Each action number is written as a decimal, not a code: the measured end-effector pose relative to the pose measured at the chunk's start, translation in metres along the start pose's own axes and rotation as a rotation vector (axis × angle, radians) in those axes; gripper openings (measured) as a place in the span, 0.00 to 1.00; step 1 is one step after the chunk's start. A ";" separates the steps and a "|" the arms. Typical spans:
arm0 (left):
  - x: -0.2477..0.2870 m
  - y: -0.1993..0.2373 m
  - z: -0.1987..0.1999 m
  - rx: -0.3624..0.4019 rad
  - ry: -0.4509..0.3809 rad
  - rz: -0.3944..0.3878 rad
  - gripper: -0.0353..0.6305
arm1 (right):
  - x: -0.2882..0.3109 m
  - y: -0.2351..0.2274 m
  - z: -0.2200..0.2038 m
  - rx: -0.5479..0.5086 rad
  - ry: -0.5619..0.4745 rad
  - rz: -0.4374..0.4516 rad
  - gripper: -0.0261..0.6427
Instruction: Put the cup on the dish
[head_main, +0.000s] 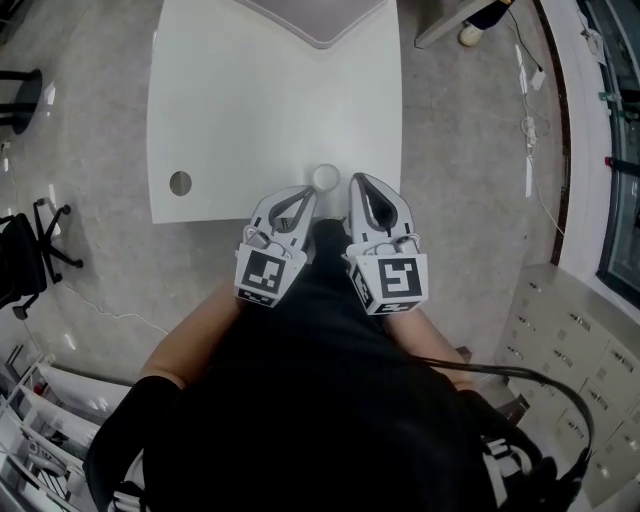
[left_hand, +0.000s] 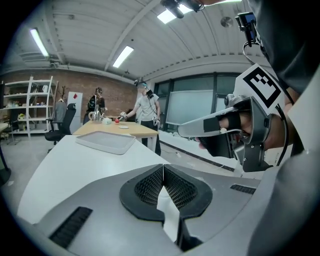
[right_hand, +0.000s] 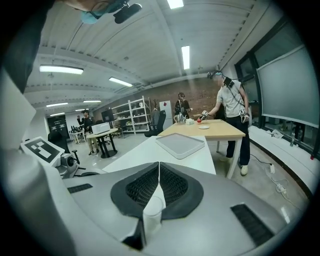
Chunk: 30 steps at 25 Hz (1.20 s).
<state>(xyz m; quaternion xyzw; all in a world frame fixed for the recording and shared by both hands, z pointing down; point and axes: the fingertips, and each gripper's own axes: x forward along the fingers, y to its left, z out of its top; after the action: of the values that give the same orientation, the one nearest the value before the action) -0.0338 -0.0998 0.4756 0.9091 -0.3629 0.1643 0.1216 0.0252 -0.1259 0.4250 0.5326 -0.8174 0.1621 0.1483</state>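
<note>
Black clothing (head_main: 300, 400) of the person fills the foreground. The left tool (head_main: 306, 192) and the right tool (head_main: 357, 180) hover at the near edge of the white surface (head_main: 230, 110), each with jaws pressed together on nothing. The cup (head_main: 325, 177) stands between their tips (just beside both). The dish (head_main: 320, 22) lies well apart, at the far end.

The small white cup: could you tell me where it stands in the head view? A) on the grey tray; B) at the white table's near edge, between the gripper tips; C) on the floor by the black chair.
B: the small white cup sits at the white table edge, between the left gripper and the right gripper.
</note>
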 end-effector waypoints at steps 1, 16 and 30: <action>-0.001 0.002 -0.004 -0.005 0.005 0.003 0.06 | 0.003 0.002 -0.003 0.000 0.008 0.004 0.06; 0.019 0.001 -0.072 0.009 0.142 -0.114 0.37 | 0.027 -0.004 -0.044 0.032 0.065 -0.018 0.06; 0.055 -0.005 -0.104 0.011 0.255 -0.125 0.55 | 0.030 -0.016 -0.069 0.052 0.103 -0.032 0.06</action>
<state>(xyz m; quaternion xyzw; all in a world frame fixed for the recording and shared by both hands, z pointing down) -0.0147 -0.0954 0.5915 0.9024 -0.2863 0.2724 0.1718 0.0335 -0.1270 0.5017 0.5400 -0.7957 0.2079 0.1789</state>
